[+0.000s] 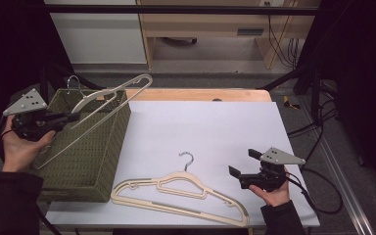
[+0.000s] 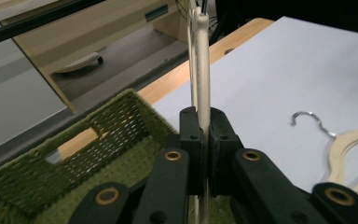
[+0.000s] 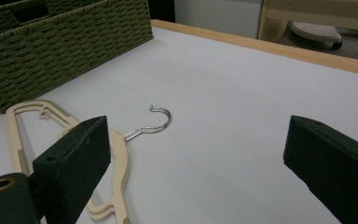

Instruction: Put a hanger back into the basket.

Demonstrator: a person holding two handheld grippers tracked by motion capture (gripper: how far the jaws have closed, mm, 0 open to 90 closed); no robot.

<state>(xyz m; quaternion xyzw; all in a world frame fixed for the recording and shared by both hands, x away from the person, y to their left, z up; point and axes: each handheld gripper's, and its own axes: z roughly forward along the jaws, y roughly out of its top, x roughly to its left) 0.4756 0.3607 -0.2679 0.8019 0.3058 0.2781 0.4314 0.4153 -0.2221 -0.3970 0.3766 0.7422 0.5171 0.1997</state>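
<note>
A cream hanger (image 1: 108, 104) with a metal hook hangs tilted over the green woven basket (image 1: 78, 188) at the left. My left gripper (image 1: 74, 117) is shut on its bar. In the left gripper view the jaws clamp the hanger (image 2: 202, 70) edge-on above the basket (image 2: 121, 107). A second cream hanger (image 1: 176, 195) lies flat on the white table near the front edge, hook pointing away. My right gripper (image 1: 245, 162) stands open just right of it, holding nothing. In the right gripper view this hanger (image 3: 116, 154) lies ahead of my open right gripper (image 3: 200, 163), by the left jaw.
The white tabletop (image 1: 205, 122) has a wooden strip along its far edge. The basket (image 3: 65, 46) stands on the table's left side. Cables (image 1: 318, 127) trail off the right edge. A wooden desk (image 1: 200, 24) stands beyond the table.
</note>
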